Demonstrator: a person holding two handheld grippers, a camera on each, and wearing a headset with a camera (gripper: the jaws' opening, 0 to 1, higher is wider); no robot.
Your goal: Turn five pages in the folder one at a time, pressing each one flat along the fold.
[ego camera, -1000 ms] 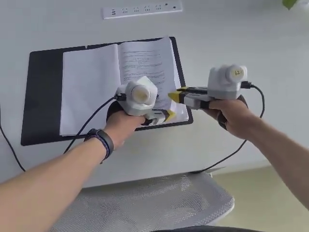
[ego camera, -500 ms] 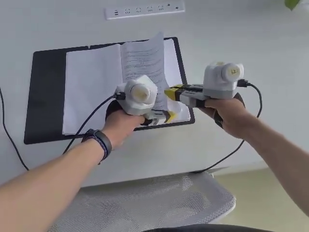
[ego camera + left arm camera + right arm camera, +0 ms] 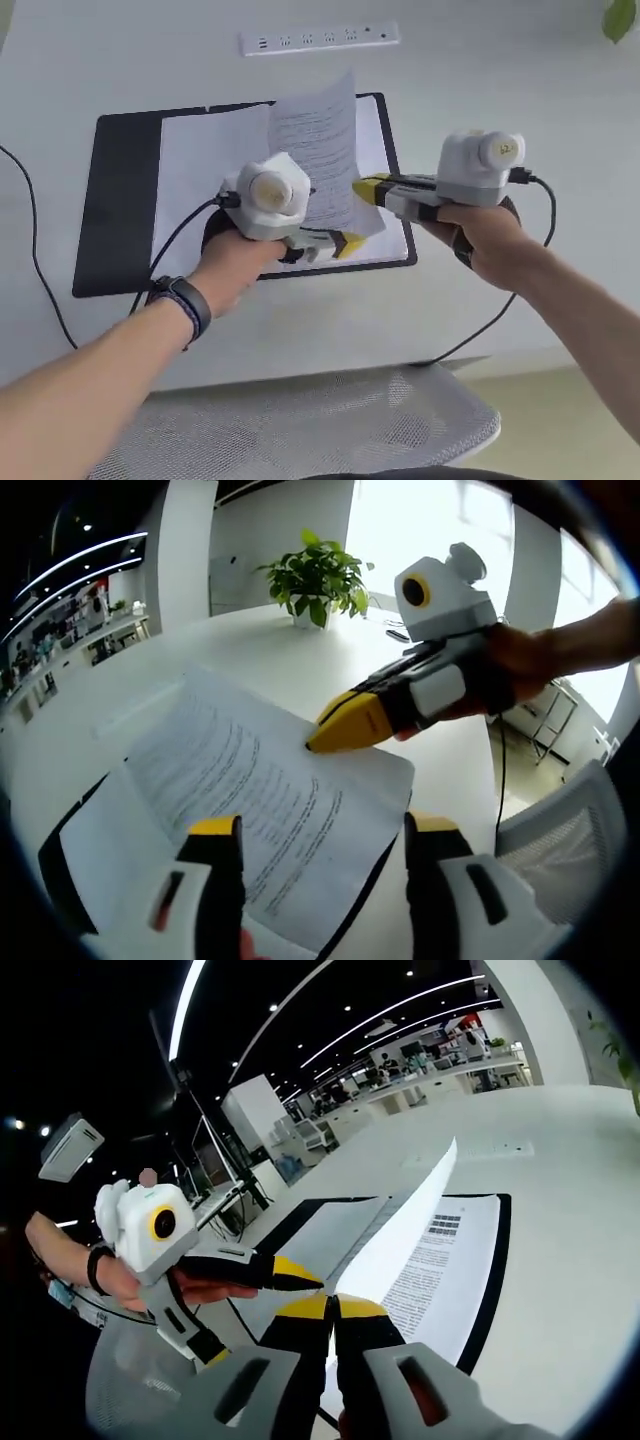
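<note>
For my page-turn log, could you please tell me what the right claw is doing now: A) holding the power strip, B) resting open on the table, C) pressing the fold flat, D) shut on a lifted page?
D: the right claw is closed on the edge of the page, which stands up off the open folder.

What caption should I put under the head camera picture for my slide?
Right gripper pinches a printed page lifted from the open black folder; left gripper hovers by the bottom edge.

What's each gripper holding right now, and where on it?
Right gripper pinches the lifted white printed page by its lower outer edge; left gripper is open, holding nothing.
</note>
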